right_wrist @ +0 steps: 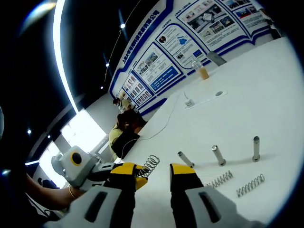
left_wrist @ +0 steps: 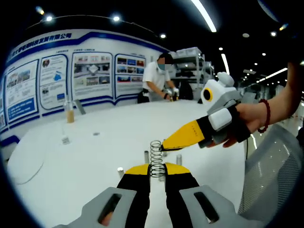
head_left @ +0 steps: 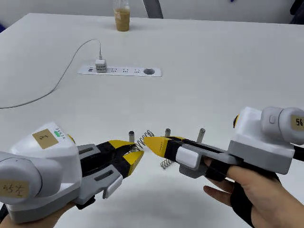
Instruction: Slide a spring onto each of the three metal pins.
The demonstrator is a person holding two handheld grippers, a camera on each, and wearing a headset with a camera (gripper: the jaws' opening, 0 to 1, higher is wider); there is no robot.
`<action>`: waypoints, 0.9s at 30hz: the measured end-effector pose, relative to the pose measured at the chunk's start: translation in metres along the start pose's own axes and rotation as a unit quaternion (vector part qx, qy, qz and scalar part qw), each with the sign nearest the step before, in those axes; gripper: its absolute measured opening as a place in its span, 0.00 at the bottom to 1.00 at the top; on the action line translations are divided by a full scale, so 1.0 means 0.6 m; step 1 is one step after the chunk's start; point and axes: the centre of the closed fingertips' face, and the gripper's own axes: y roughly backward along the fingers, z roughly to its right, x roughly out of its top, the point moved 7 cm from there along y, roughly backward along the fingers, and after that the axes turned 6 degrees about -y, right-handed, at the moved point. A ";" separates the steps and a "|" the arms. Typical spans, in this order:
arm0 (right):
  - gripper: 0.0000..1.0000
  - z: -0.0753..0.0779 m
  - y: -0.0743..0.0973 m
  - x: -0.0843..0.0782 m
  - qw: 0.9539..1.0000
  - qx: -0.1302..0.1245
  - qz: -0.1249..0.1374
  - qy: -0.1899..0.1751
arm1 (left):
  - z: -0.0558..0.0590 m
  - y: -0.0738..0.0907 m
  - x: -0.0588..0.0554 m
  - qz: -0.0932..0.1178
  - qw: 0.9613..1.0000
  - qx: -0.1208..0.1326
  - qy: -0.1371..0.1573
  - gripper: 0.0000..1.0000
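Pinches a spring (left_wrist: 156,156) by its lower coils in the clenched left claw (head_left: 134,152), over the surface (head_left: 213,85). Holds the right claw (right_wrist: 154,172) released just beside it. Leaves three pins (head_left: 167,132) bare, two loose springs (right_wrist: 221,179) lying near them. Risks popping the springy coil free if squeezed off-centre or knocked by the right tip during transfer; once dropped, could roll among the pins.

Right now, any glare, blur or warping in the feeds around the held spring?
Head view: even light, no glare, pins sharp. Left gripper view: fisheye bends the wall, spring crisp. Right gripper view: rolled, ceiling strip light blown out, pins sharp.
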 end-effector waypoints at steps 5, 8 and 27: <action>0.25 -0.005 -0.004 0.000 1.000 0.007 0.005 -0.016 | 0.004 0.002 0.006 0.013 1.000 -0.003 0.001 0.11; 0.23 -0.007 -0.006 0.001 0.999 0.016 0.010 -0.032 | 0.006 0.004 0.008 0.018 1.000 -0.004 0.003 0.11; 0.11 -0.018 -0.012 0.005 0.993 0.060 0.026 -0.100 | 0.008 0.008 0.017 0.034 0.999 -0.005 0.017 0.11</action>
